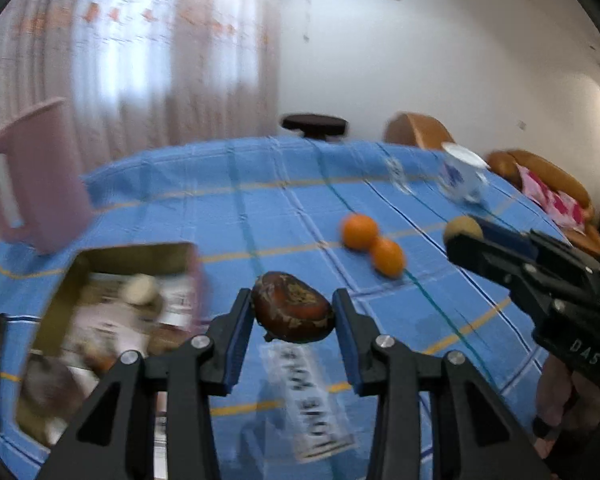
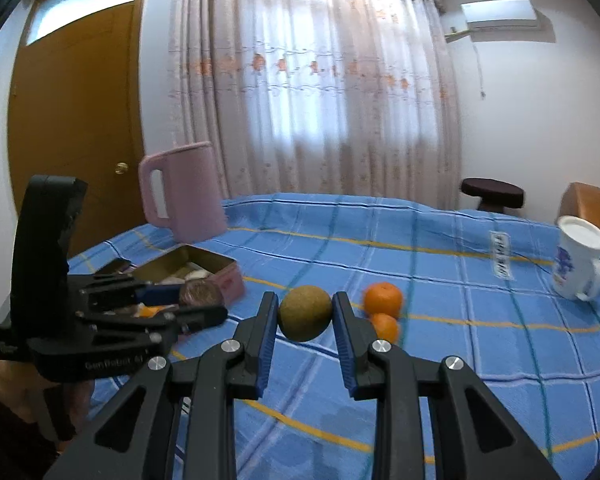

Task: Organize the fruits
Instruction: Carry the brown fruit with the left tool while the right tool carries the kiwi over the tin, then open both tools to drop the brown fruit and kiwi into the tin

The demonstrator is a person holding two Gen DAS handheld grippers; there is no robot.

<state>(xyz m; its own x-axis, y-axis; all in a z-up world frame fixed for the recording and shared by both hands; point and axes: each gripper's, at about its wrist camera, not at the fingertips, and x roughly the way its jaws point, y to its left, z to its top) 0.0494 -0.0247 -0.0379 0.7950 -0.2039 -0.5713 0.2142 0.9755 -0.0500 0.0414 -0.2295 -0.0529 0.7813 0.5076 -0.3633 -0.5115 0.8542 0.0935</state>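
Left wrist, dark fruit (image 1: 293, 307) between tongs (image 1: 293, 320)

Quick headcount from my feeds: two oranges (image 2: 383, 300) (image 2: 385, 326) touching each other on the cloth at about 1 o'clock from my right gripper (image 2: 305, 316). One greenish-brown round fruit (image 2: 305, 318) and one dark brown fruit (image 1: 292, 307). One tin box (image 2: 204, 264) at 10 o'clock, contents too blurry to count. One pink pitcher (image 2: 184, 196), one white mug (image 2: 578, 262) at 2 o'clock, one dark stool (image 2: 493, 194). Two grippers, counting the left gripper (image 1: 293, 312).
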